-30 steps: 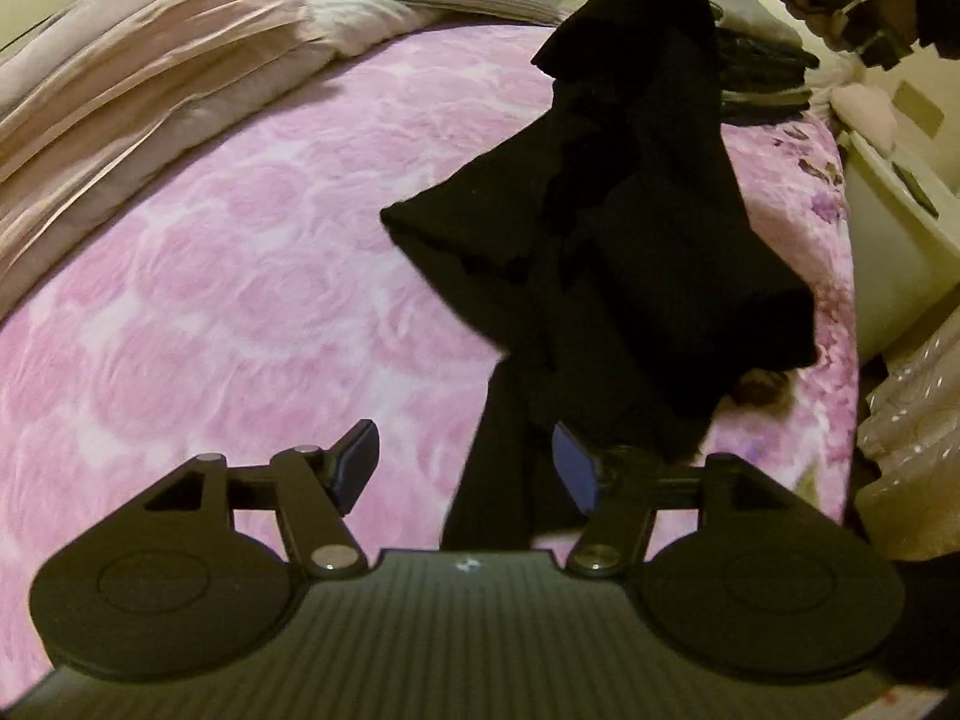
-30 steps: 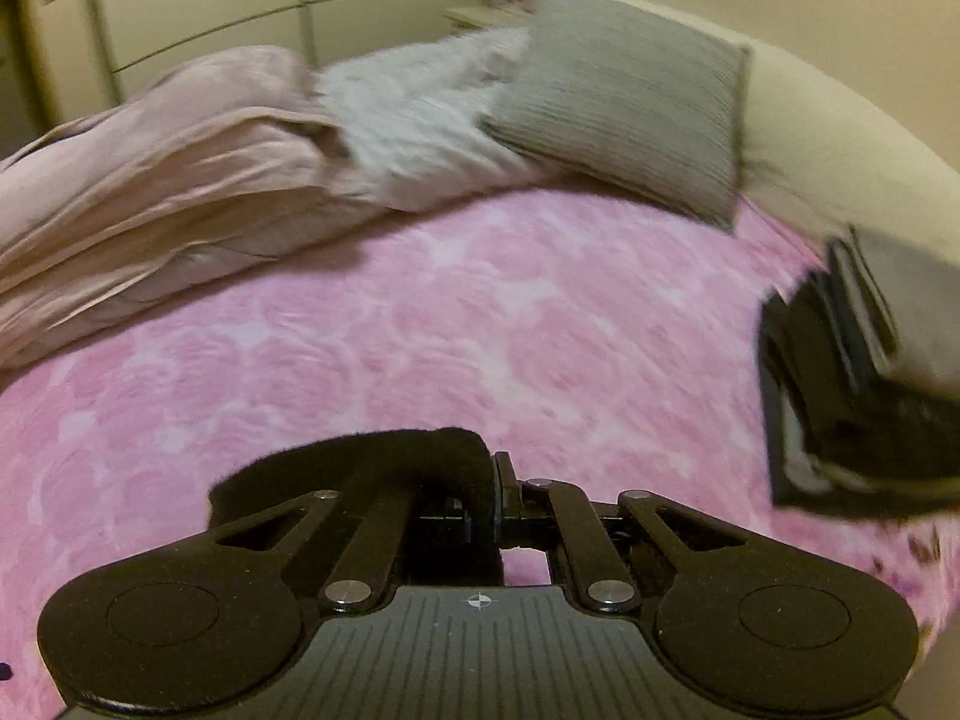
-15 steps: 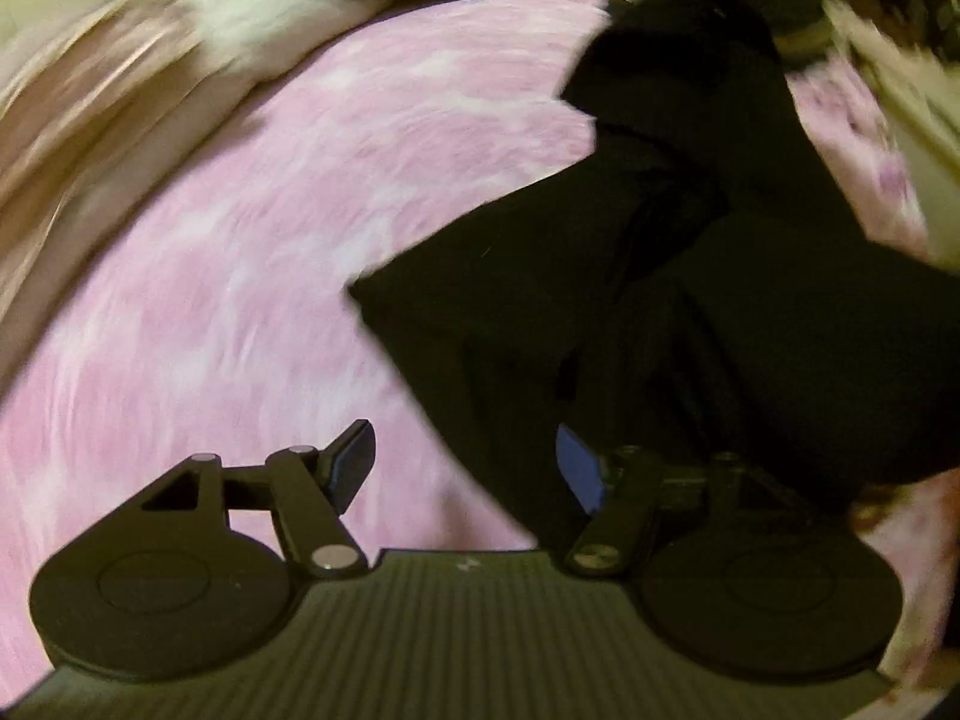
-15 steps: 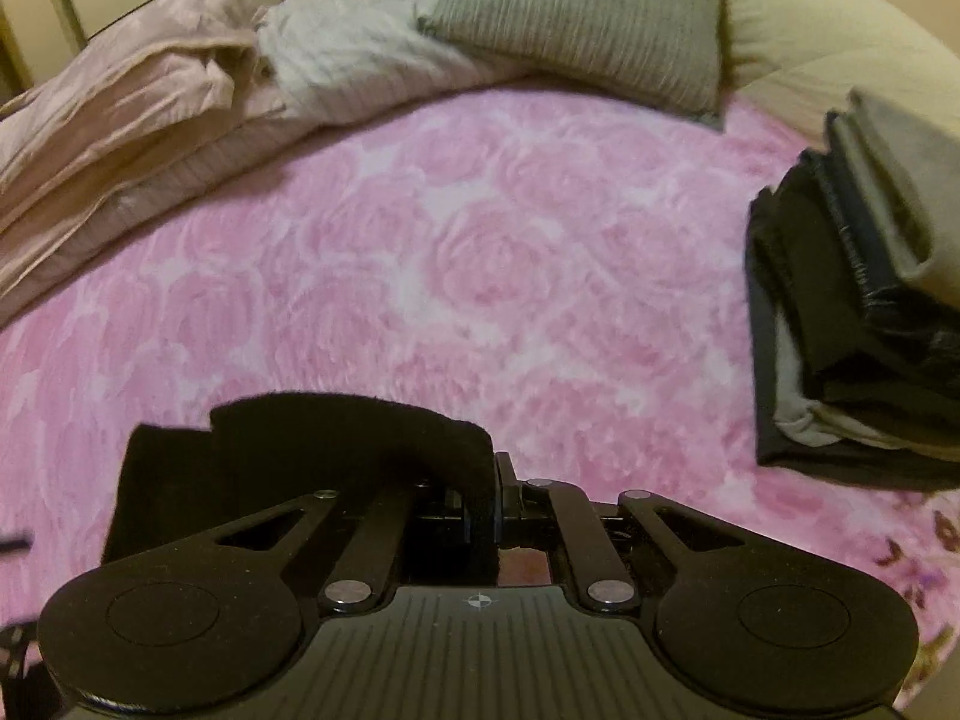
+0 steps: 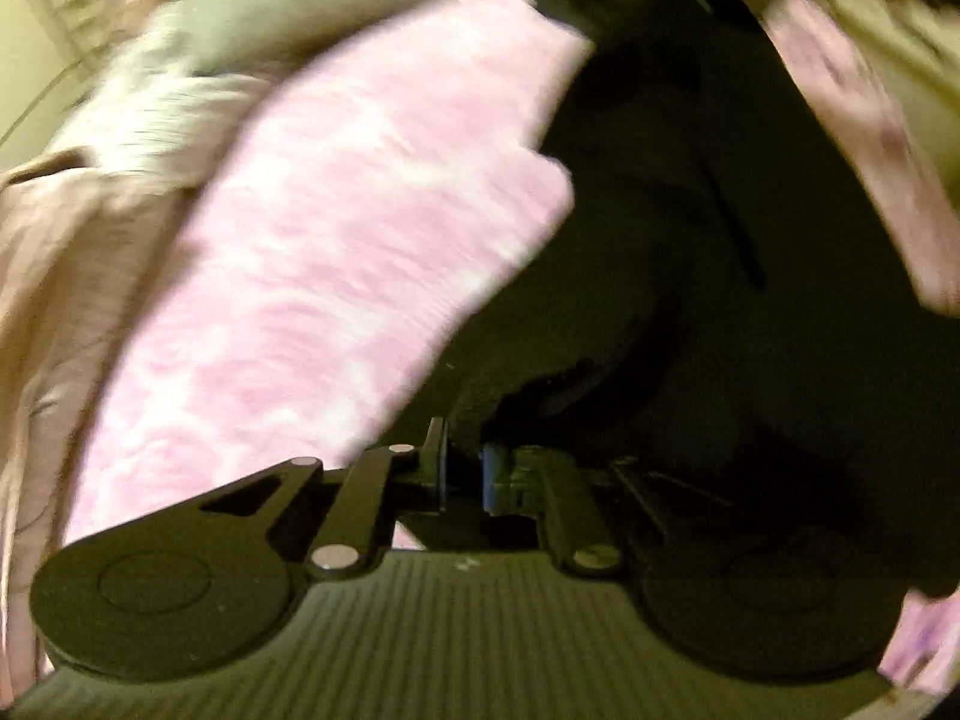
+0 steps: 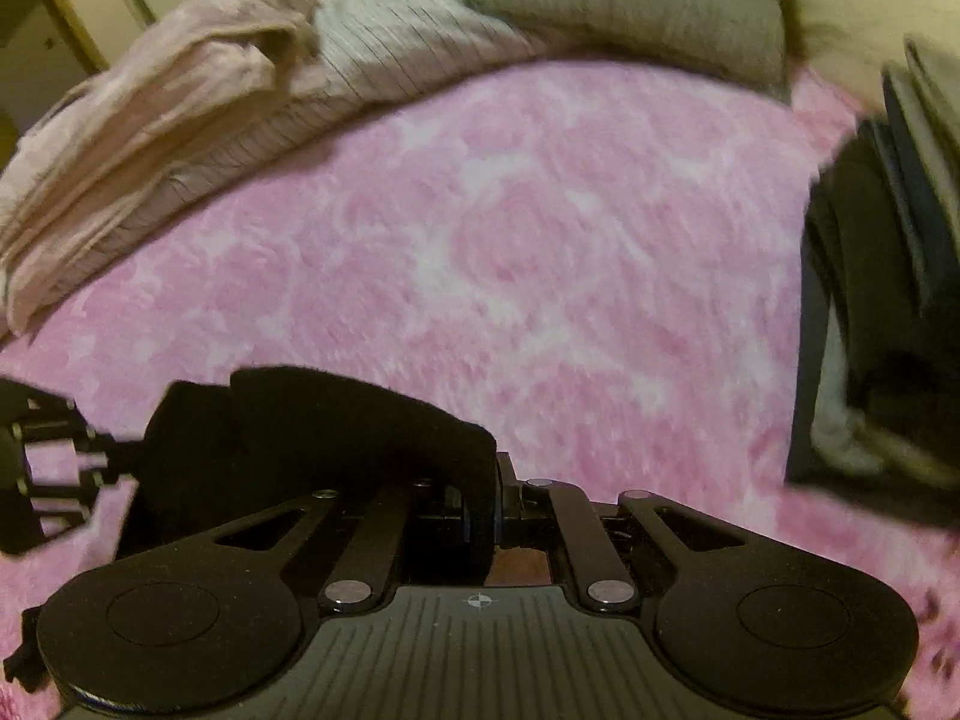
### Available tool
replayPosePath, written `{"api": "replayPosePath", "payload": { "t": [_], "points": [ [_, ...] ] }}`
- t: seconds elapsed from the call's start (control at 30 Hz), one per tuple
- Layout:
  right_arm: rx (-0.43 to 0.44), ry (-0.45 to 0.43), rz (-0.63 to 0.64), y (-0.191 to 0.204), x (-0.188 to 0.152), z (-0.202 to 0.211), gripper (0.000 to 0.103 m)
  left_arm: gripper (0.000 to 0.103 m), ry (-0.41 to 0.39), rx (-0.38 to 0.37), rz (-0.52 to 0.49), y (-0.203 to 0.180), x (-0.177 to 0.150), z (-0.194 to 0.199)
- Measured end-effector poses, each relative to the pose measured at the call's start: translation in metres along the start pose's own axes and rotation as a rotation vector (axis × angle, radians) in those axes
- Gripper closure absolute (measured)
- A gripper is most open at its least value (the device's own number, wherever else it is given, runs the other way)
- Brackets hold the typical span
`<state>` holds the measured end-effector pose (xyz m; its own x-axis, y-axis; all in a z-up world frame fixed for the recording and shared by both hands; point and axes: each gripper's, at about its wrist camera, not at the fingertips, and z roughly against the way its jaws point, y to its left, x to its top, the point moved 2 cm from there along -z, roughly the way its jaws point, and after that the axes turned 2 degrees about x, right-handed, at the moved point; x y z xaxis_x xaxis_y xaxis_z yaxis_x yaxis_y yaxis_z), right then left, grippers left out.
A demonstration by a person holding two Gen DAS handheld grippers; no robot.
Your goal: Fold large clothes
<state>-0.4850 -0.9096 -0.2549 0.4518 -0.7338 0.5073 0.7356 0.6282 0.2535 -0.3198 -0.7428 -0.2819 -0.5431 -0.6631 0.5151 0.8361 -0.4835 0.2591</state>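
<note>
You are holding a black garment (image 5: 690,276) between your two claws, above a bed covered with a pink rose-patterned blanket (image 6: 540,252). Your left claw (image 5: 463,474) is pinching together on a lower edge of the dark cloth, its two fingers nearly meeting with fabric between them. From there, in the left wrist view, the garment is running away from the camera and up toward the top right, so its long axis is slanting from lower centre to upper right; this view is heavily blurred and the far end cannot be made out. Your right claw (image 6: 489,510) is clamping tightly on another edge of the same black cloth (image 6: 312,438), which is bunching over the left finger and trailing off to the left. At the far left edge of that view part of your left claw (image 6: 48,468) is showing beside the cloth. A stack of folded dark clothes (image 6: 882,312) is lying on the blanket at the right. A grey pillow (image 6: 648,6) and a crumpled beige quilt (image 6: 150,138) are sitting along the far side of the bed.
</note>
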Motion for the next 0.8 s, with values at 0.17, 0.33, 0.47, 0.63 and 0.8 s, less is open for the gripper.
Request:
{"api": "replayPosePath", "payload": {
  "t": [0.17, 0.33, 0.47, 0.63, 0.8],
  "points": [
    [0.015, -0.109, 0.077, 0.033, 0.048, 0.056, 0.101, 0.097, -0.117, 0.050, 0.126, 0.037, 0.034, 0.088],
    [0.035, -0.234, 0.185, 0.075, 0.096, 0.128, 0.101, 0.097, -0.220, 0.097, 0.188, 0.042, 0.063, 0.177],
    [0.053, -0.349, 0.270, 0.105, 0.128, 0.190, 0.101, 0.097, -0.309, 0.123, 0.250, 0.030, 0.085, 0.244],
    [0.091, -0.474, 0.511, 0.180, 0.164, 0.250, 0.101, 0.097, -0.433, 0.143, 0.299, -0.003, 0.093, 0.333],
    [0.226, -0.544, 0.826, 0.307, 0.182, 0.276, 0.101, 0.097, -0.505, 0.176, 0.386, -0.043, 0.058, 0.402]
  ]
}}
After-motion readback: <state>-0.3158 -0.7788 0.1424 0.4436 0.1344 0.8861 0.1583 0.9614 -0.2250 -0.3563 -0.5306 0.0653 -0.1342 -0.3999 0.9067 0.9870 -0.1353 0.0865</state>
